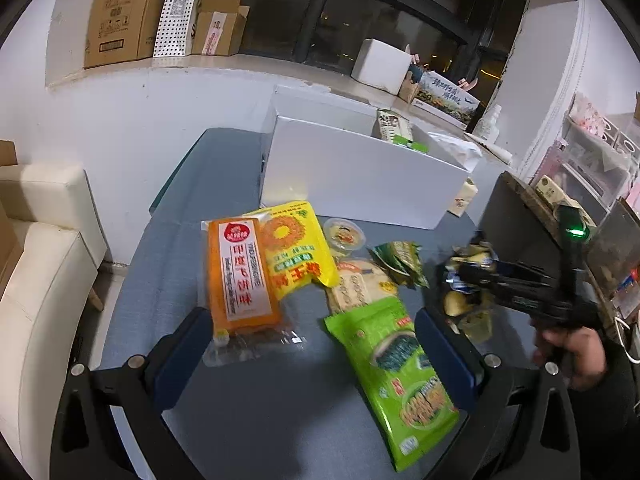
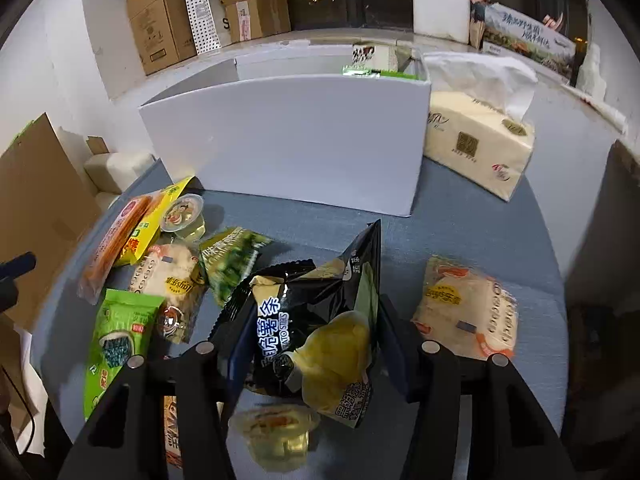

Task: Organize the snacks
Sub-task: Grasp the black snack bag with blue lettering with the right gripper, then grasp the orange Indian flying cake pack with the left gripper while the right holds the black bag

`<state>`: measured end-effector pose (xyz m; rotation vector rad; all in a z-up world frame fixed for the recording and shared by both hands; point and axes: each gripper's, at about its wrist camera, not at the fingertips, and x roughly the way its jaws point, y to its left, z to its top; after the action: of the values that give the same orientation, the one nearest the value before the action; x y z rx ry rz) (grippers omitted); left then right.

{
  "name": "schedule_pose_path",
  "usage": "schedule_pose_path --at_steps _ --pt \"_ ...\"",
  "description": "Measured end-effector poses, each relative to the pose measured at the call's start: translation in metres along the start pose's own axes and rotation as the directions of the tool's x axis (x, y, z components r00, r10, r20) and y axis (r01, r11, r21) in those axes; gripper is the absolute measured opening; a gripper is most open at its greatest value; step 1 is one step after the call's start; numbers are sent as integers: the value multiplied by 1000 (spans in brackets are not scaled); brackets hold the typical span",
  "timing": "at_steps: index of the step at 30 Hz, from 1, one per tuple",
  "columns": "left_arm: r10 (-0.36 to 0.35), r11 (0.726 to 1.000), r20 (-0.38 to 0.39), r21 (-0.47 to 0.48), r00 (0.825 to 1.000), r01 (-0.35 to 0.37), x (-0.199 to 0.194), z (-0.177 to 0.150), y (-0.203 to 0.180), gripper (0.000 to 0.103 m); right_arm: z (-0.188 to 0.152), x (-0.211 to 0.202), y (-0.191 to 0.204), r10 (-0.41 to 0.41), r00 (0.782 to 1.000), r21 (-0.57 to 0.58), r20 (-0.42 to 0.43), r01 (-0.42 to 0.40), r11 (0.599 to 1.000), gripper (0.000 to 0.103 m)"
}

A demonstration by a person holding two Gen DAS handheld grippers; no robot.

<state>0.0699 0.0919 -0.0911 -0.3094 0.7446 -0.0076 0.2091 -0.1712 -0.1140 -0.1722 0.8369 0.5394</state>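
Right gripper is clamped on a black potato-stick bag, crumpled between the blue pads and lifted off the pile. Left gripper stands wide, nothing between its fingers, above the orange packet and the green seaweed bag.

Counts on the table: one orange packet, one yellow bag, one green seaweed bag, one dark green pouch, two rice-cracker packs (one in the pile, one apart to the right), two jelly cups (one by the yellow bag, one under the right gripper). A brown-printed packet edge shows at lower left, unreadable.

One white box stands open behind the pile, with one upright snack packet inside near its far right corner. One tissue pack sits just beside the box on the right.

Surface: blue-grey table. Room: white wall, dark window, cardboard boxes on the ledge, cream sofa to the left.
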Motion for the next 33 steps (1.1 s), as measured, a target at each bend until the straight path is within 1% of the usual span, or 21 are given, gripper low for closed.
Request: schedule_pose_path --at_steps 3,5,7,8,10,11,13,17,18,19,20,22,25,27,30,33 --pt "56 998 -31 -25 998 -57 23 12 14 103 0 -26 -3 2 998 30 64 -4 1000 59" --pt "70 996 -69 -56 995 -74 40 20 25 103 3 -41 -1 13 996 36 94 -16 999 59" --pt "105 990 -116 -86 988 -115 57 24 34 103 3 -60 -1 25 991 42 129 -31 999 59" --pt "117 987 -150 -92 982 -132 68 25 38 103 3 -61 3 28 990 41 136 -34 999 59" --pt "108 986 -181 -109 978 -129 78 24 42 103 1 -75 7 39 987 41 158 -46 998 59" --pt "114 984 -197 -111 974 -138 84 22 43 103 -1 -82 9 45 985 39 167 -52 998 59" --pt "154 979 -218 -100 964 -179 93 18 43 103 -3 -84 16 59 983 39 175 -67 997 59" --pt "214 975 -198 -17 956 -222 102 13 35 101 -8 -86 26 85 982 21 170 -90 996 59" --pt "232 972 -184 16 955 -233 103 11 31 99 -9 -85 29 93 981 19 168 -98 995 60" --pt "233 972 -169 33 958 -231 103 10 28 91 -10 -83 30 99 981 17 165 -103 995 59" --pt "236 972 -161 39 958 -233 102 10 26 88 -11 -82 32 103 981 13 163 -106 994 60" --pt "255 967 -158 40 954 -252 100 9 25 73 -13 -80 37 108 982 5 156 -110 994 60" --pt "213 977 -151 4 965 -215 91 5 29 65 -16 -78 40 119 981 4 151 -121 993 60" --pt "196 980 -136 2 971 -198 85 3 30 64 -17 -78 42 121 981 1 149 -123 992 59" --pt "196 981 -99 22 976 -194 68 -6 23 63 -18 -78 45 125 981 -2 148 -126 992 60" --pt "168 985 -31 49 985 -166 38 -6 10 63 -18 -81 49 128 980 -11 155 -128 992 60"
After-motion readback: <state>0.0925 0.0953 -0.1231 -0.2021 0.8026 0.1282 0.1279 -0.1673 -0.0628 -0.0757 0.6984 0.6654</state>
